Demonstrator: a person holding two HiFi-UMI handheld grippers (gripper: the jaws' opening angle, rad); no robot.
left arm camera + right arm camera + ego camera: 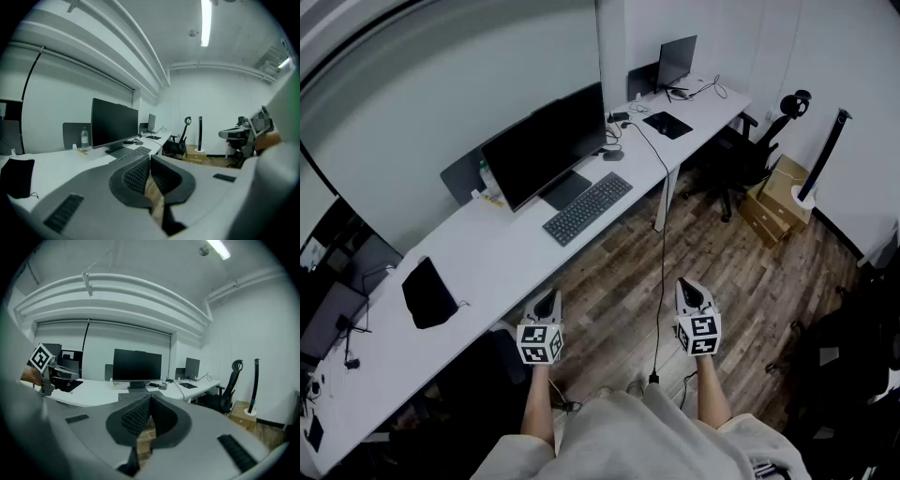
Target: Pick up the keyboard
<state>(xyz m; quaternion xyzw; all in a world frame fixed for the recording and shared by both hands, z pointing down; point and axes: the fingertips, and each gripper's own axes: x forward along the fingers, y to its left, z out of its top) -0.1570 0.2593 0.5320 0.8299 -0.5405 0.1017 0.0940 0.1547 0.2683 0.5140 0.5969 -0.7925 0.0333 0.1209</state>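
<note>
The dark keyboard (pixel 588 207) lies on the long white desk (pixel 487 258), just in front of the black monitor (pixel 544 145). Both grippers hang over the wooden floor on the near side of the desk, well short of the keyboard. My left gripper (pixel 546 302) is shut with nothing in it, and my right gripper (pixel 689 289) is shut and empty too. In the left gripper view the keyboard (pixel 133 152) shows beyond the closed jaws (pixel 150 159). The right gripper view has the keyboard (pixel 132 395) just above its closed jaws (pixel 150 398).
A black pouch (pixel 428 292) lies on the desk at the left. A water bottle (pixel 84 139) stands beside the monitor. A second screen (pixel 675 61) and a mouse pad (pixel 667 124) sit at the far end. A cable (pixel 664 253) hangs to the floor. An office chair (pixel 750 155) and cardboard boxes (pixel 778 197) stand at the right.
</note>
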